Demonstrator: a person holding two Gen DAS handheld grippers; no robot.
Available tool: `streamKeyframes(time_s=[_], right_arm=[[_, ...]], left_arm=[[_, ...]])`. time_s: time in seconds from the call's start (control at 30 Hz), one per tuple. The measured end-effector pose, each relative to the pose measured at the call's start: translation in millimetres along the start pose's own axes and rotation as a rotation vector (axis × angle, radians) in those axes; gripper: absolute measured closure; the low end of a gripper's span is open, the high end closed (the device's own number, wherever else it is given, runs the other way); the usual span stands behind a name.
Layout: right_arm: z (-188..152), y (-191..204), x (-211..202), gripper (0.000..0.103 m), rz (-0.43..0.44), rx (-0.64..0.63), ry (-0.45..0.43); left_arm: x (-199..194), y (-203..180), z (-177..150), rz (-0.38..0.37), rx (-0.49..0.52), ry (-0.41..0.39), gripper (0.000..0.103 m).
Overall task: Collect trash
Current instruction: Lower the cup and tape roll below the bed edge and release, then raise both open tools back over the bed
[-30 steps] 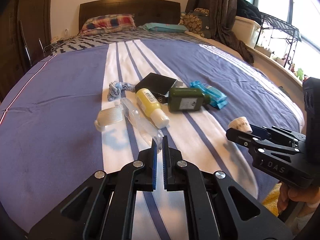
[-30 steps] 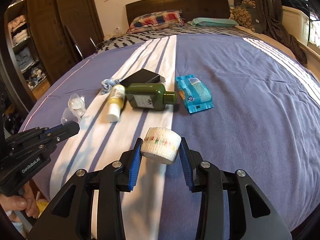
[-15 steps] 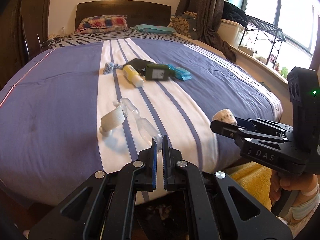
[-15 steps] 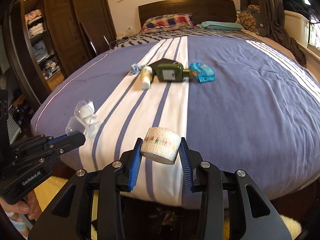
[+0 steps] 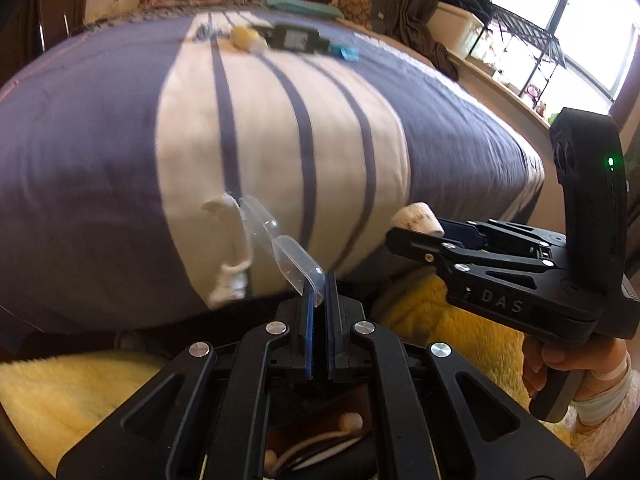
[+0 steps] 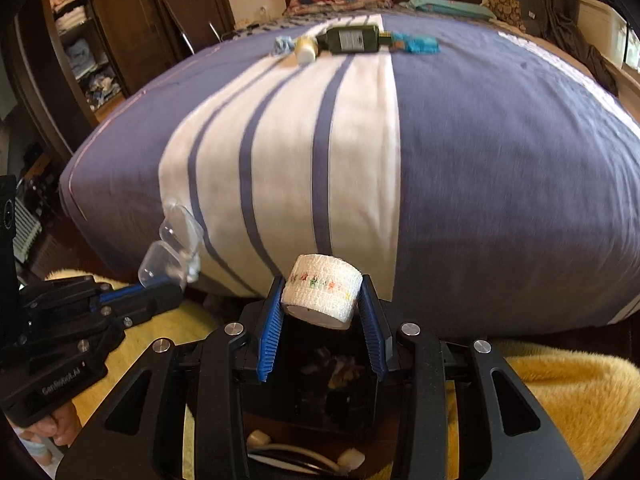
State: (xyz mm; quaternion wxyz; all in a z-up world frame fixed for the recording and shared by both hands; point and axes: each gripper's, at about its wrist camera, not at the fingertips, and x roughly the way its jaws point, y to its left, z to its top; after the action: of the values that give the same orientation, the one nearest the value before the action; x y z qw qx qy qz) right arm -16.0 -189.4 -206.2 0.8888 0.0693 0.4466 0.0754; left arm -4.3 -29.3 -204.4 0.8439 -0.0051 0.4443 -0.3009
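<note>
My left gripper (image 5: 319, 292) is shut on the edge of a clear plastic blister package (image 5: 280, 248) with a white paper backing (image 5: 230, 252) hanging off it. In the right wrist view that clear package (image 6: 172, 248) sticks out of the left gripper (image 6: 164, 284) at lower left. My right gripper (image 6: 321, 300) is shut on a white bandage roll (image 6: 320, 290) with a coloured pattern. The same roll (image 5: 416, 220) shows at the right gripper's tip (image 5: 412, 232) in the left wrist view. Both grippers hang past the foot of the bed, above a dark bin (image 6: 332, 372) with scraps inside.
A blue bed (image 6: 500, 160) with white stripes fills the view. Far up it lie a dark green bottle (image 6: 352, 40), a yellow bottle (image 6: 306, 49), a blue wipes pack (image 6: 418, 45) and a blue cloth (image 6: 282, 45). A yellow fluffy rug (image 6: 560, 388) covers the floor. White cables (image 6: 296, 452) lie below.
Both grippers have pulled back from the bed's middle past its foot and tilted down, still holding the blister package and the roll. The rug and dark bin have come into view.
</note>
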Motion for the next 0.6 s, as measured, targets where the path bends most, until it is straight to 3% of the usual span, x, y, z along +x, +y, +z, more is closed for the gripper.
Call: streamKeyframes(time_s=[0.27,0.6], right_arm=[[-23,-7,34,0.065,0.02,0.03,0.113],[-41,-10,59,0.062,0.056,0.057,0.211]], left_arm=[[56,-2,-29,-0.02,-0.018,0.167,0.1],[81,4,-37,-0.017,-0.044,0.265,0.097]])
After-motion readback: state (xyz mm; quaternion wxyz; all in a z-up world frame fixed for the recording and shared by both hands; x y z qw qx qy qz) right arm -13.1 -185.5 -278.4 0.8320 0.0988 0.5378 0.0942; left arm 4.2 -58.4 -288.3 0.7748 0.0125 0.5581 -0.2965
